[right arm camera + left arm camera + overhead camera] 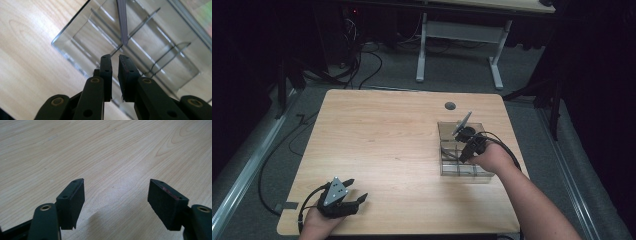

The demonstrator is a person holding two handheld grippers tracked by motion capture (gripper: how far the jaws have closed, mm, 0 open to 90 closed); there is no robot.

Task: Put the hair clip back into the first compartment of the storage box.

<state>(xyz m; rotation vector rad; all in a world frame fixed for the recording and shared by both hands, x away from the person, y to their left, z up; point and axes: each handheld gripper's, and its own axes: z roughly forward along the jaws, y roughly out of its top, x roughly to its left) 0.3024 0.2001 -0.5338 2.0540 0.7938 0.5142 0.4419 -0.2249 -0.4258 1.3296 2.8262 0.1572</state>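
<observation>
Right claw (pixel 115 63): jaws nearly together, just a thin gap, and I can't see anything pinched in there. It's hanging right over the clear divided box (pixel 462 150), tips aimed down into the compartments.

Thin strip (pixel 122 22): a grey sliver standing up from where the dividers cross, just past the jaw tips. Can't tell if it's a loose divider or a reflection.

Left claw (pixel 116 197): jaws wide apart, empty, nothing but bare wood between them. Looks parked, probably just staying out of the way near the front left corner.

Box location: right side of the surface (pixel 382 135), sitting flat, compartments look empty as far as I can see.

Why it's held like that: my guess is the right hand is lining up on the dividers, either slotting one in or pulling one out.

View differences: the high view gives the layout, claws well apart, cables trailing. The right gripper view gives the divider grid, which up top is mostly glare. The left gripper view shows the open jaws clearly.
</observation>
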